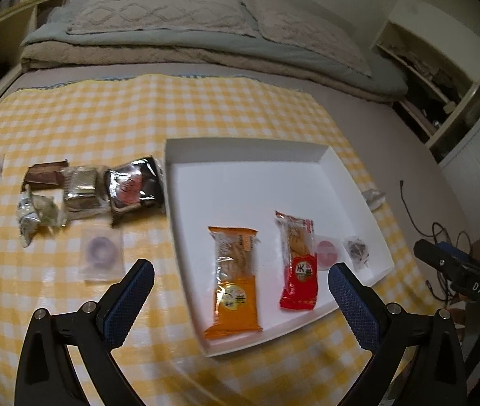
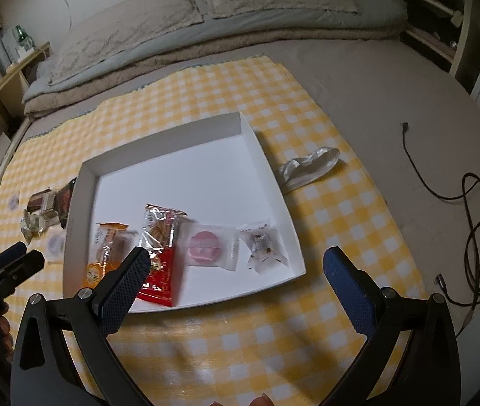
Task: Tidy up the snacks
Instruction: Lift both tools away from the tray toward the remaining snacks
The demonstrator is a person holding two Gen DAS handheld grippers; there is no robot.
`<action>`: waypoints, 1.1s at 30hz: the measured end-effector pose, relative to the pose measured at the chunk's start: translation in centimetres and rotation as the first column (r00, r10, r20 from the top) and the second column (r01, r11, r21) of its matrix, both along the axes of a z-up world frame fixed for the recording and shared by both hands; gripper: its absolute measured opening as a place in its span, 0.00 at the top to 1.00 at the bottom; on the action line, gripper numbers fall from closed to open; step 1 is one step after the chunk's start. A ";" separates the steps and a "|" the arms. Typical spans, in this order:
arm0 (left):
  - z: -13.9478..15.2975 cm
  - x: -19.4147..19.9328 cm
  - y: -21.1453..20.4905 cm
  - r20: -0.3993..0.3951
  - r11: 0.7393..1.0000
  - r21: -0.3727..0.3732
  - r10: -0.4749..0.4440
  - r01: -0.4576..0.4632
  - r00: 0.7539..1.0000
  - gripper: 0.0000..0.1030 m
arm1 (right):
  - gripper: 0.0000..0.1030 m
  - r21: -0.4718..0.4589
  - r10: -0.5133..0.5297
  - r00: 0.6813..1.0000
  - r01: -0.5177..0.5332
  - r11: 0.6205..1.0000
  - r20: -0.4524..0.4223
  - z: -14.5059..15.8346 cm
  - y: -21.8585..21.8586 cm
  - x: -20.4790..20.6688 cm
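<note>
A white tray [image 1: 240, 182] lies on a yellow checked cloth. In it lie an orange snack pack [image 1: 235, 280], a red snack pack [image 1: 298, 267], a pink round candy in clear wrap [image 2: 204, 245] and a small clear-wrapped sweet [image 2: 263, 245]. Left of the tray lie a dark wrapped cake [image 1: 135, 184], a silver pack [image 1: 81, 191], a brown bar [image 1: 44, 176], a crumpled wrapper [image 1: 37, 215] and a purple round candy [image 1: 100, 253]. My left gripper [image 1: 241, 274] is open above the tray's near edge. My right gripper [image 2: 236, 264] is open and empty near the tray's front.
An empty clear wrapper [image 2: 309, 165] lies on the cloth right of the tray [image 2: 186, 176]. Black cables [image 2: 473, 209] lie on the grey sheet at the right. Folded blankets and pillows [image 1: 179, 23] lie behind the cloth. Shelves stand at both sides.
</note>
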State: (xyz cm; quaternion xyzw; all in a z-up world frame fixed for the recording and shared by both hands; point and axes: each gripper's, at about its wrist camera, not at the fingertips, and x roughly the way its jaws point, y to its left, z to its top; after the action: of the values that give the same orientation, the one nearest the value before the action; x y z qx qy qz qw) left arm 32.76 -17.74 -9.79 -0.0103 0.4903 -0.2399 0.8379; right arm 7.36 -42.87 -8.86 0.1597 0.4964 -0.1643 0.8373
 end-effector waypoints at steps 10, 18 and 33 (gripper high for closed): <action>3.9 -0.5 5.4 0.093 0.999 0.025 0.028 -0.030 0.995 0.00 | 0.00 -0.032 0.057 0.993 -0.053 0.998 0.108 3.6 4.0 0.9; 6.4 -0.4 10.5 0.149 0.995 0.044 0.086 -0.094 0.985 0.00 | 0.00 -0.034 0.127 0.978 -0.123 0.992 0.167 5.2 8.0 3.1; 7.5 2.0 17.4 0.177 0.962 0.103 0.234 -0.254 0.956 0.00 | 0.00 0.019 0.244 0.952 -0.252 0.968 0.185 4.0 16.1 9.5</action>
State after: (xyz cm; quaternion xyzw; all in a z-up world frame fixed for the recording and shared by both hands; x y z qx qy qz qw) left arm 34.76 -0.32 -2.31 0.0012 0.4292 -0.1035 0.8973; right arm 16.83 -26.79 -4.89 0.1282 0.4376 -0.0320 0.8894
